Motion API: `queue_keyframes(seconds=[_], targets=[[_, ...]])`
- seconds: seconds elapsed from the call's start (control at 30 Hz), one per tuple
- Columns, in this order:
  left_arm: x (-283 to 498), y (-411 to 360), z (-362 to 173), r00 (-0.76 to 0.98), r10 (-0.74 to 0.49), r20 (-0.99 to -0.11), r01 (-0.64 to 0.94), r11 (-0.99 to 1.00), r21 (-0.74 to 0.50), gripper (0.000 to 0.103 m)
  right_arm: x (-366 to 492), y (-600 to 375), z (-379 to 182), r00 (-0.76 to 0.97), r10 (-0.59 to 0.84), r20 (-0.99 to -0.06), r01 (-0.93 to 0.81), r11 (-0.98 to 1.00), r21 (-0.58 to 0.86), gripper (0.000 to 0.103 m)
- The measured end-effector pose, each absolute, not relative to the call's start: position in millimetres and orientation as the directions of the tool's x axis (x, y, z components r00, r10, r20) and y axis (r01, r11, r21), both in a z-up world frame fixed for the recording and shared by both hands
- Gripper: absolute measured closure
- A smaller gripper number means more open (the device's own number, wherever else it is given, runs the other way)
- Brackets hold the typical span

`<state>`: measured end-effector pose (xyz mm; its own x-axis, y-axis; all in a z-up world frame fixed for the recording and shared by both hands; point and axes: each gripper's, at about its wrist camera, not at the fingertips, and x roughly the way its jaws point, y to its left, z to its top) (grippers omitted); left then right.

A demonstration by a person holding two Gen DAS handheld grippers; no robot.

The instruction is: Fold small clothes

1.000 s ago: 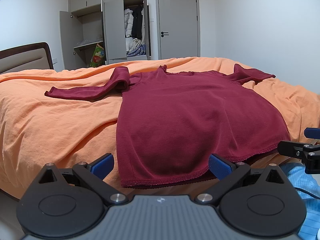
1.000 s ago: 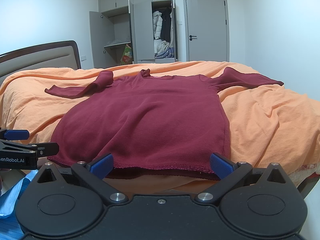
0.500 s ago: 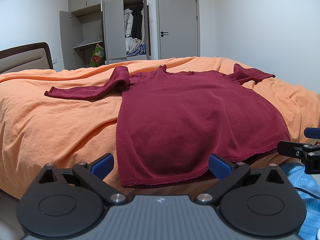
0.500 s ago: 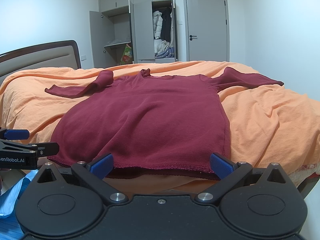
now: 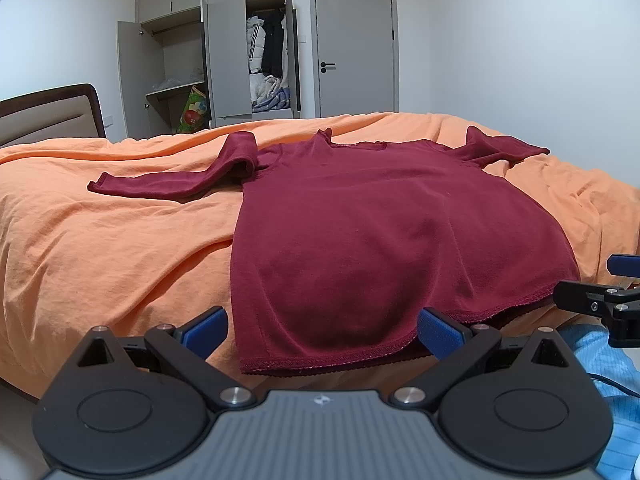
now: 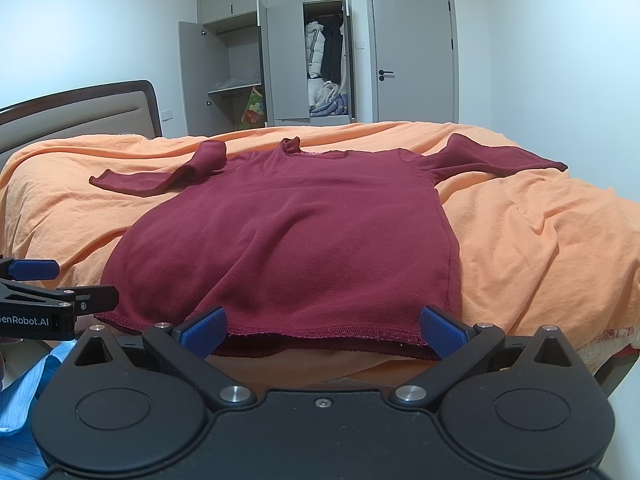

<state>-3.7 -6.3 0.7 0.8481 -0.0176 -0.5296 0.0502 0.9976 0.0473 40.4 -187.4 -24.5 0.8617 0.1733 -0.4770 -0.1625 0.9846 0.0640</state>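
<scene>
My left gripper [image 5: 322, 334] is released: its blue-padded fingers [image 5: 206, 330] stand wide apart with nothing between them. It hovers at the near edge of the bed, just short of the hem of the maroon long-sleeved top [image 5: 384, 240], without touching it. My right gripper [image 6: 322, 334] is likewise spread wide and empty, its blue fingertips [image 6: 440, 330] framing the hem from in front, no contact visible. Each gripper shows at the edge of the other's view, so the two sit side by side and near one another along the hem.

The maroon long-sleeved top lies flat on the orange bedspread [image 5: 100, 248], hem toward me, neckline away. The body is spread out with mild rippling. The left sleeve [image 5: 176, 182] runs outward to the left, with a raised fold at the shoulder. The right sleeve [image 6: 500, 158] extends to the right across the bedspread. The hem sits at the near edge of the mattress and slightly overhangs it.

The bedspread is wrinkled throughout. A padded headboard [image 6: 76, 124] with a dark frame stands at the left. Beyond the bed, a grey wardrobe [image 5: 224, 52] has its doors open, with hanging garments and piled items inside. A closed grey door [image 5: 354, 46] stands to its right. Light blue fabric [image 5: 592, 360] shows low beside the grippers.
</scene>
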Motion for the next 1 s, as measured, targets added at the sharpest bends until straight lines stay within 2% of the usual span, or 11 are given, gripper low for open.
queue_keyframes(seconds=[0.33, 0.63, 1.0], targets=[[-1.4, -4.9, -1.6, 0.842, -0.023, -0.539, 0.053, 0.998, 0.041, 0.000, 42.0, -187.3, -22.2, 0.859, 0.174, -0.482, -0.163, 0.985, 0.064, 0.000], [20.8, 6.7, -4.3, 0.796, -0.009, -0.605, 0.027, 0.999, 0.021, 0.000, 66.1, -189.2, -22.4, 0.824, 0.196, -0.532, -0.176, 0.980, 0.089, 0.000], [59.0, 28.5, 51.8, 0.875, 0.079, -0.478, -0.045, 0.996, 0.082, 0.000, 94.6, -202.8, 14.7, 0.864, 0.110, -0.491, -0.089, 0.994, 0.067, 0.000]])
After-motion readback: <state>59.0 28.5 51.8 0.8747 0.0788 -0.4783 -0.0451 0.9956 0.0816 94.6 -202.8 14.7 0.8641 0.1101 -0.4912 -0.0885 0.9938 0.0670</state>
